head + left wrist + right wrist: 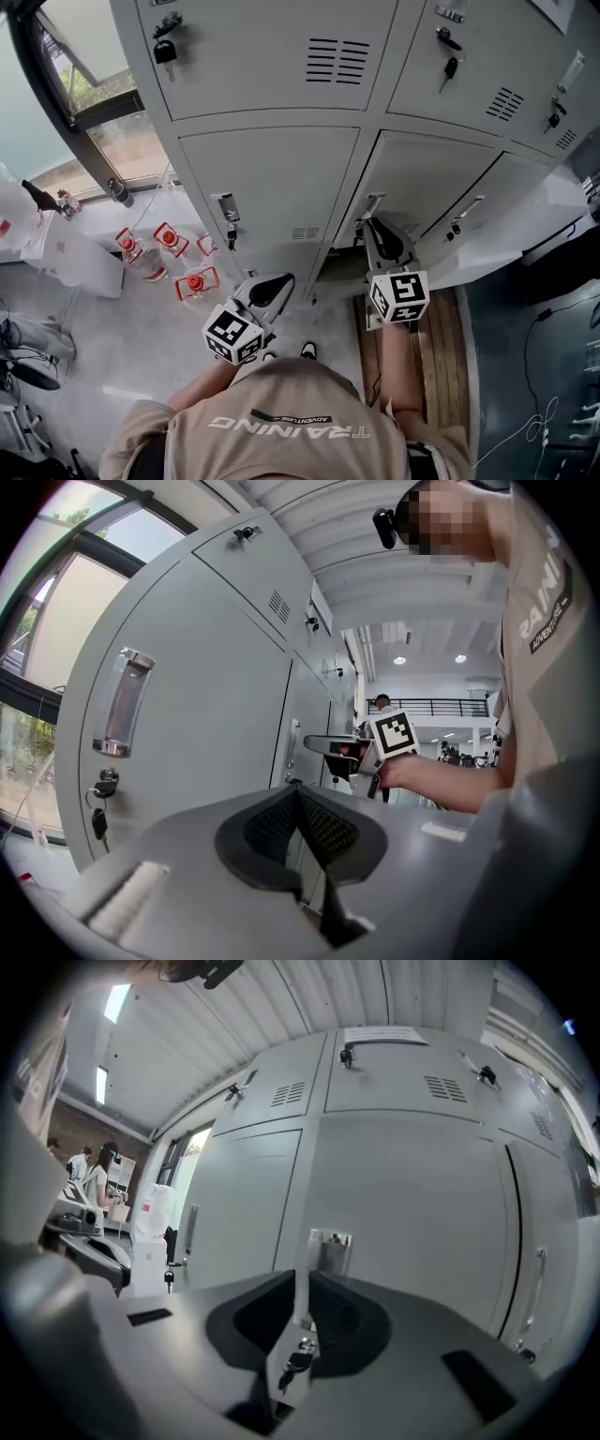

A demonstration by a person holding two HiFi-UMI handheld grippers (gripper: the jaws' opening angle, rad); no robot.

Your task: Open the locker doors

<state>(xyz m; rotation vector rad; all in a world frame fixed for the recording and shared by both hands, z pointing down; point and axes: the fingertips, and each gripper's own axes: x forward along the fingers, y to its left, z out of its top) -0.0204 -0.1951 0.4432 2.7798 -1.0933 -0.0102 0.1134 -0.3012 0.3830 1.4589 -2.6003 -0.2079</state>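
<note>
Grey lockers (272, 178) fill the head view, with three lower doors below me. My right gripper (367, 227) is at the middle lower door's handle (372, 204). In the right gripper view (302, 1283) its jaws are closed on the thin handle plate (327, 1244), with the door key (298, 1359) showing low between them. A dark gap runs along that door's left edge (336, 264). My left gripper (284, 281) hangs shut and empty in front of the left lower door, below its handle (228, 210). The left gripper view (300, 803) shows that handle (122, 702), its key (100, 803) and the right gripper (317, 746).
Red-capped containers (194, 280) stand on the floor at left, beside white bags (66, 258) and a window (89, 94). A wooden board (441, 347) lies on the floor at right. Upper doors carry keys (165, 49). People stand far off (98, 1180).
</note>
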